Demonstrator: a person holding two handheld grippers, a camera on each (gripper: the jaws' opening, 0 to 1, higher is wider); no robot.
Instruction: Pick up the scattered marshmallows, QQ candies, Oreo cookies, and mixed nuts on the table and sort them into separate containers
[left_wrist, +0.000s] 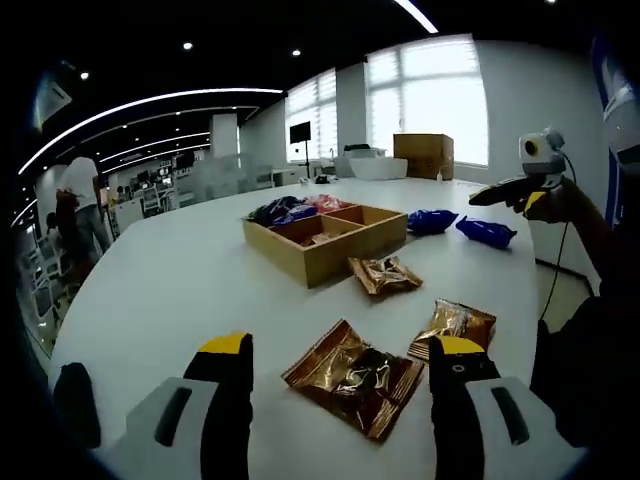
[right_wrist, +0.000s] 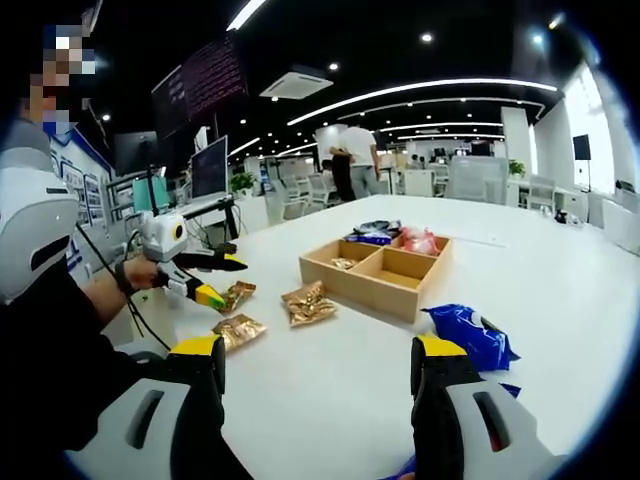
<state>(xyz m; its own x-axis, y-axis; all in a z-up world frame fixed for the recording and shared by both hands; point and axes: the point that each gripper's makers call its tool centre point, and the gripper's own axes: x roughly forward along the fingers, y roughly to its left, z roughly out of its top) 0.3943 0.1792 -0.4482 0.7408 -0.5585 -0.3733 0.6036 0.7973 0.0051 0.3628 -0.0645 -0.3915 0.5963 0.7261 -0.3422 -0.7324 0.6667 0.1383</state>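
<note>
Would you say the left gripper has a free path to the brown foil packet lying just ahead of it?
Probably yes: the left gripper is open, the brown foil packet lies flat on the white table between its jaws, and nothing covers it.

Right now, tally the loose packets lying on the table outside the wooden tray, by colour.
brown-gold packets: 3
blue packets: 2
Total: 5
</note>
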